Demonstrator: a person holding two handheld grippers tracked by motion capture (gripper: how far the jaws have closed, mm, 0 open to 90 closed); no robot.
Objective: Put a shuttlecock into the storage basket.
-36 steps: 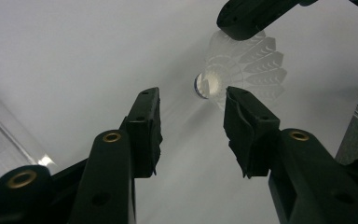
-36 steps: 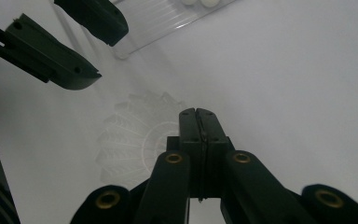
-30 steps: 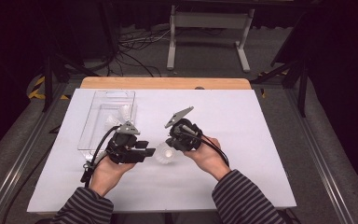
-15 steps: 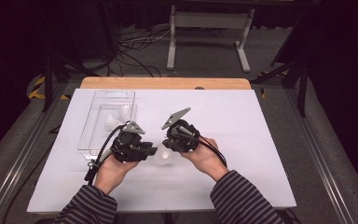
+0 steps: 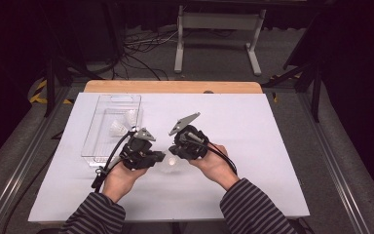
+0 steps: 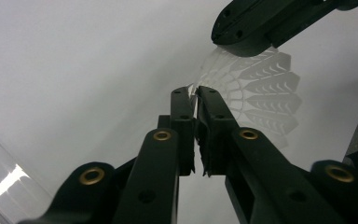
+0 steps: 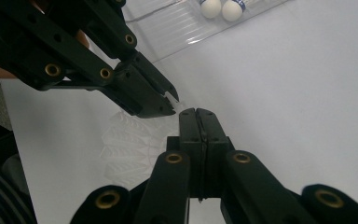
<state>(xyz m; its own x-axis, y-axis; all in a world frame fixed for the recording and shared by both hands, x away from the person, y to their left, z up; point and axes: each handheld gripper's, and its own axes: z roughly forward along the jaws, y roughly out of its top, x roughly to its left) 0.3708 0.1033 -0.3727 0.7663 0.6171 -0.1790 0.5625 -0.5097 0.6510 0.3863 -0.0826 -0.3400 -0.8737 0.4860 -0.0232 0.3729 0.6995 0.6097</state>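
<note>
The shuttlecock (image 5: 169, 165) lies low over the white table cover (image 5: 272, 146), between our two grippers, near the front middle of the table. In the left gripper view its feather skirt (image 6: 261, 93) spreads to the right of our jaws, and the thin edge of a feather sits between the tips of the left gripper (image 6: 195, 95). These jaws have just been closing, and they now stand almost together, pinching this feather edge. In the same view the other gripper comes in from the top right and rests on the upper part of the skirt.

The right gripper (image 7: 199, 113) has its jaws fully together. In the right gripper view we cannot tell for sure whether a feather is caught between them, because the pads meet without a visible gap and the skirt (image 7: 130, 149) shows just beside and below them on the left. There the left gripper reaches in from the top left, and its tips hold a small white piece of the feather rim.

In the high view we hold the left gripper (image 5: 158, 157) and the right gripper (image 5: 175, 150) close together, the tips pointing at each other over the shuttlecock. Behind the left hand stands a clear plastic tray (image 5: 102, 141), and inside it lie two more shuttlecocks (image 5: 124, 123) near the far end.
</note>
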